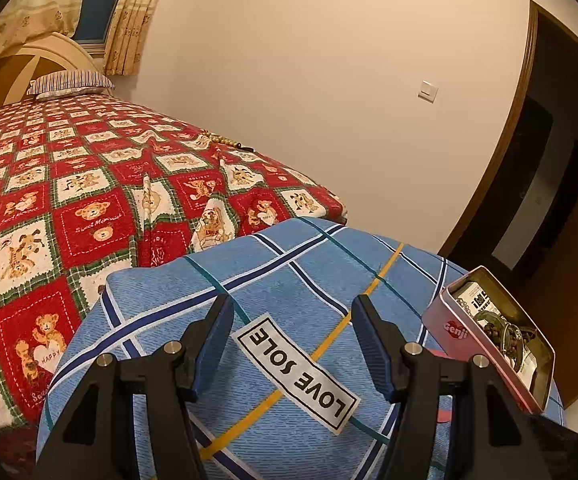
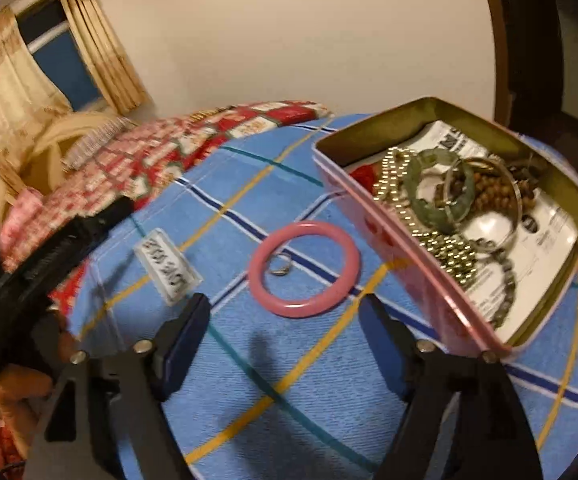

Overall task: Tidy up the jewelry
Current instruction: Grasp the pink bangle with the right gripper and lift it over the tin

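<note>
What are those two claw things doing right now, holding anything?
Left gripper: jaws open, empty, over the blue cushion.
Right gripper: jaws open, empty, just short of the pink bangle.

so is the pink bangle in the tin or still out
Out. The pink bangle lies flat on the blue checked cloth beside the open tin, with a small ring inside its loop.

Glossy pink bangle [image 2: 304,268]; metal tin [image 2: 441,280].
</note>
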`<action>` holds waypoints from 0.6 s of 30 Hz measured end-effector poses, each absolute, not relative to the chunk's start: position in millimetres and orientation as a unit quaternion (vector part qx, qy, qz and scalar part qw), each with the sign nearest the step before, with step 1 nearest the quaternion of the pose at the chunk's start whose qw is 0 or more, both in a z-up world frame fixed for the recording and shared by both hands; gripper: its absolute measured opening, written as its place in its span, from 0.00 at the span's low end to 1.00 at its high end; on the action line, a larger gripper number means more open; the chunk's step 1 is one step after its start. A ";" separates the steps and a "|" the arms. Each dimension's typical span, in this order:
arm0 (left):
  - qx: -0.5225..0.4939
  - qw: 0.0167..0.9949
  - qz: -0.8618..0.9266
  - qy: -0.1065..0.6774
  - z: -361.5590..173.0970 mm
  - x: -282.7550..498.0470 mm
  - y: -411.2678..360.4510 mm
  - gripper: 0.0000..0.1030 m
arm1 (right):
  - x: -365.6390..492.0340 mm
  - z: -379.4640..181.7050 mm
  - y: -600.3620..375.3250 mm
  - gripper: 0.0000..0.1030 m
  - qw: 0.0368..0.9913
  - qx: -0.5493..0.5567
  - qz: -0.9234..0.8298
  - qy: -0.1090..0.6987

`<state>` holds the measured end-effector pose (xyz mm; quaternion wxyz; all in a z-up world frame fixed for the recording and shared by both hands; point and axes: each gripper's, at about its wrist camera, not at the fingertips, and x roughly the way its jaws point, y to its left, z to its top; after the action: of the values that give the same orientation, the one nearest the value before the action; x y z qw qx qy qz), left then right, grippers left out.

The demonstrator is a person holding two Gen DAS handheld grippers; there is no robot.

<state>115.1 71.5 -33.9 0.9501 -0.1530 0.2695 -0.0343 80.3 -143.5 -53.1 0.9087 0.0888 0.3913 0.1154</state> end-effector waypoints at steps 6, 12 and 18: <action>-0.156 0.950 -0.034 0.268 -34.2 114.3 73.5 0.60 | 119.7 -70.9 -111.6 0.93 0.897 0.025 0.082 0.434; -0.162 0.949 -0.034 0.270 -35.2 115.2 75.6 0.60 | 132.3 -75.3 -98.0 0.86 0.898 -0.027 0.045 0.438; -0.156 0.950 -0.039 0.268 -34.0 114.6 72.9 0.60 | 116.1 -67.2 -119.8 0.79 0.905 0.014 0.076 0.418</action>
<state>114.6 72.9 -34.0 0.9498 -0.1563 0.2681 -0.0392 116.1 -119.8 -67.2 0.9054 0.0136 0.4176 0.0758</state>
